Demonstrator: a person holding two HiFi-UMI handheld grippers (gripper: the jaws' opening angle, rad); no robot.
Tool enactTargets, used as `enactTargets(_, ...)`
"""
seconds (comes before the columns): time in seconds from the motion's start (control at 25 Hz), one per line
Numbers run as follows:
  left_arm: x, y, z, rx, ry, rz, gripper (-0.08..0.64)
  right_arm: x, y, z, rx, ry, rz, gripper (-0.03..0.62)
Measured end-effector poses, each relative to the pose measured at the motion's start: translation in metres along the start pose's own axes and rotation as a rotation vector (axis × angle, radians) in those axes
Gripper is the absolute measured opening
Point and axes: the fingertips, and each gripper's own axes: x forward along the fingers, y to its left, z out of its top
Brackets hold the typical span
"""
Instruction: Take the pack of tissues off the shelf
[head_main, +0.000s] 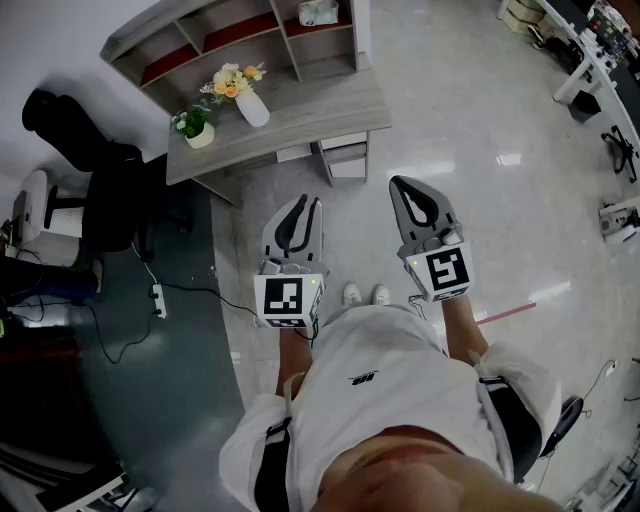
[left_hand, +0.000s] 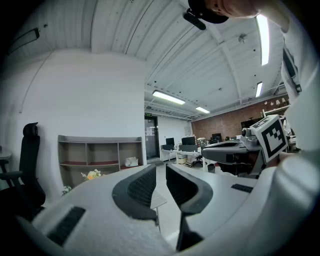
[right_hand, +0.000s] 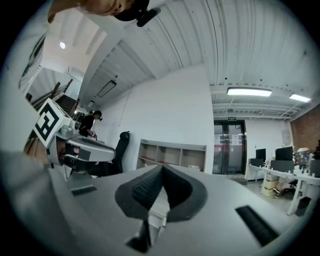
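two empty tools, held level: the left tool (head_main: 305, 202) stands narrowly parted, the right tool (head_main: 405, 186) closed tip to tip. the tissues (head_main: 317, 13) sit in a right-hand bay of the shelf (head_main: 150, 36), behind the surface (head_main: 310, 105), well apart from both. the reach looks not yet begun; next, close in and widen one tool

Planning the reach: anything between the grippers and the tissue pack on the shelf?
Yes. The grey desk stands between the left gripper, right gripper and the shelf. The tissue pack sits in the shelf's right compartment, beyond the desk's right end; flower vase and potted plant stand further left.
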Motion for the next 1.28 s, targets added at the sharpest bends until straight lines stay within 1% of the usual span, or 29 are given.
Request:
enactTargets(0.32, 0.006, 0.031, -0.022, -0.015, 0.015, -0.020, 0.075, 0.029, 0.014, -0.022, 0.052, 0.042, -0.040, 0.026)
enactTargets(0.76, 0.014, 0.065, -0.030, -0.011, 0.005, -0.044, 0.072, 0.054, 0.030, -0.025, 0.029, 0.051, -0.069, 0.026)
enactTargets(1.0, 0.026, 0.074, -0.032, 0.001, 0.007, -0.050, 0.072, 0.070, 0.023, -0.030, 0.024, 0.058, -0.080, 0.026)
enactTargets(1.28, 0.048, 0.090, -0.030, 0.007, 0.011, -0.037, 0.072, 0.095, 0.013, -0.036, 0.025, 0.067, -0.064, 0.026)
